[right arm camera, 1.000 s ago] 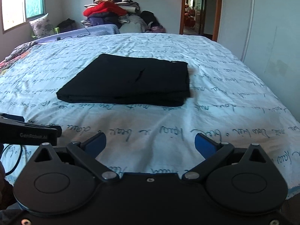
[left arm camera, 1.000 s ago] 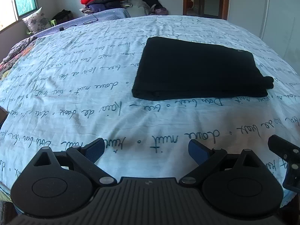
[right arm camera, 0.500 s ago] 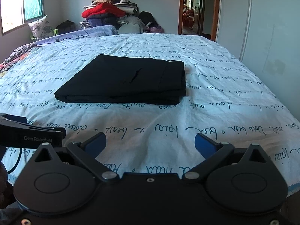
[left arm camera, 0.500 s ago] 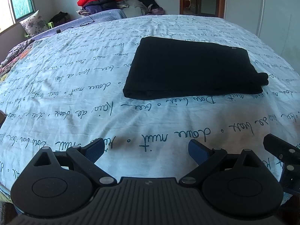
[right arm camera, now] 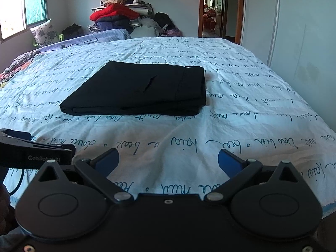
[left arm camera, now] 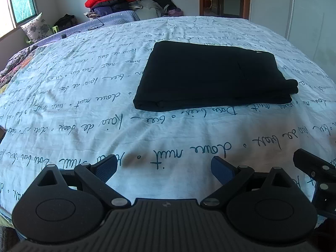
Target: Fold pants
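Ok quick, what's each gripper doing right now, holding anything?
Left gripper: open, holding nothing, short of the folded pants.
Right gripper: open, holding nothing, also clear of the pants.

Daylight from the window; sharp frames, fisheye-bent edges.

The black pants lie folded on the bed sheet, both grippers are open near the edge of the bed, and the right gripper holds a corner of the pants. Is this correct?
One part is wrong: the right gripper holds nothing. The right wrist view shows its jaws apart over bare bed sheet, well short of the pants. The rest stands: the pants lie folded, and the left gripper is open too.
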`<move>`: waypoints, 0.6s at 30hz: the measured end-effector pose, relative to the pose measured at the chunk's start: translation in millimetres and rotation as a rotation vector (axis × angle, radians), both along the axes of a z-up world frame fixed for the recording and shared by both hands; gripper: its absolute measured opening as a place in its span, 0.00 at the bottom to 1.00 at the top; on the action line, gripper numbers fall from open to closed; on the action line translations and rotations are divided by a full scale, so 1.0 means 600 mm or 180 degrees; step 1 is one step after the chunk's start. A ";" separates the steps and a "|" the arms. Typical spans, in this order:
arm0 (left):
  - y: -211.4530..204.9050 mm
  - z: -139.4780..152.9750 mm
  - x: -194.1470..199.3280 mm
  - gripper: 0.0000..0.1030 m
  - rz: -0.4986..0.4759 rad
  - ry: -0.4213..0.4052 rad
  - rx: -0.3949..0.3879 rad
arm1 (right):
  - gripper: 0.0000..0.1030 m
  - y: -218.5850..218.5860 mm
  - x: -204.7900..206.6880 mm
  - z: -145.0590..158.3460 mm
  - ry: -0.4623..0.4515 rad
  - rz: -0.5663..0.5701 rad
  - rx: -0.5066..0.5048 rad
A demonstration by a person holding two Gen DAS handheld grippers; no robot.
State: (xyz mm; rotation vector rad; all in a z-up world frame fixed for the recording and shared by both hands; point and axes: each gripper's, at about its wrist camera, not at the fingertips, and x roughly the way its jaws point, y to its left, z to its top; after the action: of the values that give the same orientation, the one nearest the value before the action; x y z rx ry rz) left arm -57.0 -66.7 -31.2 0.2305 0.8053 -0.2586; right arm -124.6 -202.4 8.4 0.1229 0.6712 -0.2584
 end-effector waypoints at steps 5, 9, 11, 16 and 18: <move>0.001 0.000 0.001 0.94 0.0015 0.0000 0.0003 | 0.99 0.000 -0.001 -0.001 -0.0002 0.0009 0.0009; 0.003 -0.001 0.002 0.94 0.0028 0.0013 -0.0008 | 0.99 0.003 0.000 -0.001 0.0002 0.0034 0.0010; 0.004 -0.001 0.003 0.94 0.0036 0.0016 -0.0010 | 0.99 0.005 0.001 -0.001 0.0002 0.0055 0.0004; 0.007 -0.001 0.004 0.94 0.0053 0.0017 -0.0011 | 0.99 0.007 0.001 -0.001 0.0000 0.0079 0.0008; 0.007 -0.002 0.005 0.94 0.0055 0.0019 -0.0014 | 0.99 0.007 0.001 -0.001 -0.0003 0.0081 0.0020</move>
State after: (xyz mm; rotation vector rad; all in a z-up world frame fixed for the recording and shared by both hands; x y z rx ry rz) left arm -54.2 -62.4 -32.1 0.2188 0.8121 -0.2448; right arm -123.9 -198.1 7.9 0.1203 0.6724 -0.2317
